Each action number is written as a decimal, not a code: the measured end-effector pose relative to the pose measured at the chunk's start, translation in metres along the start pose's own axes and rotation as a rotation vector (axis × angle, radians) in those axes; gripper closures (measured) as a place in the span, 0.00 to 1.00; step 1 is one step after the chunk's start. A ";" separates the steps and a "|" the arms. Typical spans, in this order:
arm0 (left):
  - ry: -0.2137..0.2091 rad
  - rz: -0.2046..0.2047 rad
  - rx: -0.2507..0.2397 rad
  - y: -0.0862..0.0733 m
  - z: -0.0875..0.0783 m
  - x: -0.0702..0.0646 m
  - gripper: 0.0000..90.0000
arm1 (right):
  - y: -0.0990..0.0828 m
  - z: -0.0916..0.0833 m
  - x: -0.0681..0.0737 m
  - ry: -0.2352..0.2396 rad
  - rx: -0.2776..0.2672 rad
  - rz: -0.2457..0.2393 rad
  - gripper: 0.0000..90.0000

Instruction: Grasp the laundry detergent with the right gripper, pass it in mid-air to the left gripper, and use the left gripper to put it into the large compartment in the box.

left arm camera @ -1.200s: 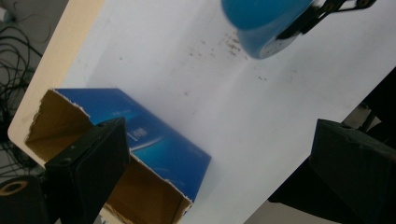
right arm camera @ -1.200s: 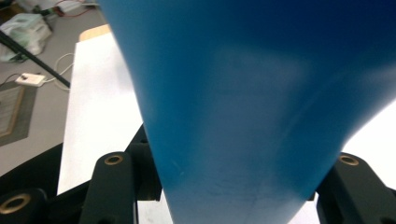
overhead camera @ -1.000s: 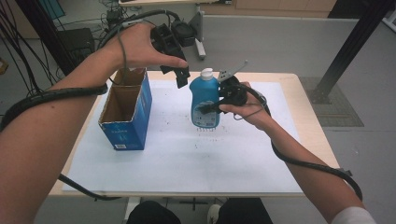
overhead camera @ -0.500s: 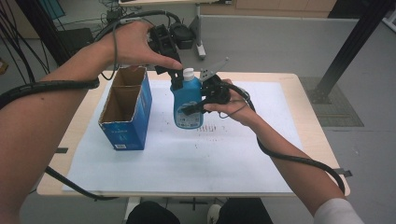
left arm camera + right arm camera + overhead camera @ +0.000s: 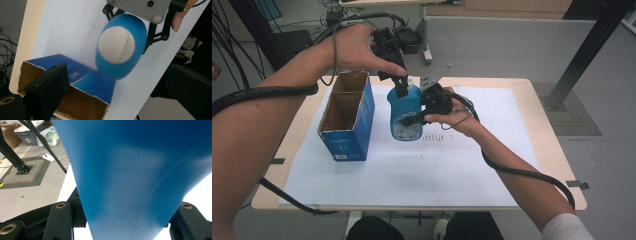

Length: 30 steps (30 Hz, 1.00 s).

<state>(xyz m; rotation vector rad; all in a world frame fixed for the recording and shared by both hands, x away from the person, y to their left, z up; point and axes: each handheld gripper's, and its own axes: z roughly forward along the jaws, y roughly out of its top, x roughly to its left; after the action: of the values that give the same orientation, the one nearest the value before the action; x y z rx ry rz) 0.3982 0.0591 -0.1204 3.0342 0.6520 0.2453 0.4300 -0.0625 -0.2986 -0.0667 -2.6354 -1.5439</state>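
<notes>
while right gripper [image 5: 416,114] clamps bottle [image 5: 404,112]

High view overhead, gripper views close, all sharing bottle [image 5: 404,112]

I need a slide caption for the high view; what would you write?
Right gripper holds a blue bottle aloft beside an open blue carton while the left gripper hovers at its white cap.

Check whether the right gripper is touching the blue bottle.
Touching. In the right gripper view, the blue bottle sits wedged between the right gripper's two black jaws; the high view shows it lifted off the table in that grip.
</notes>
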 end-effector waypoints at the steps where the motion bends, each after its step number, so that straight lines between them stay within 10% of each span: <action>1: -0.003 0.005 0.003 0.000 0.000 0.000 0.06 | 0.002 0.001 0.001 0.005 -0.003 -0.009 0.48; 30: -0.065 0.062 0.039 0.010 0.017 -0.003 0.06 | 0.014 0.002 0.010 0.037 -0.010 -0.064 0.48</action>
<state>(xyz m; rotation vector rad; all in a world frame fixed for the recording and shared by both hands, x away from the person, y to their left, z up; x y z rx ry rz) 0.4021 0.0482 -0.1368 3.0881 0.5658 0.1361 0.4208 -0.0537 -0.2867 0.0453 -2.6264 -1.5620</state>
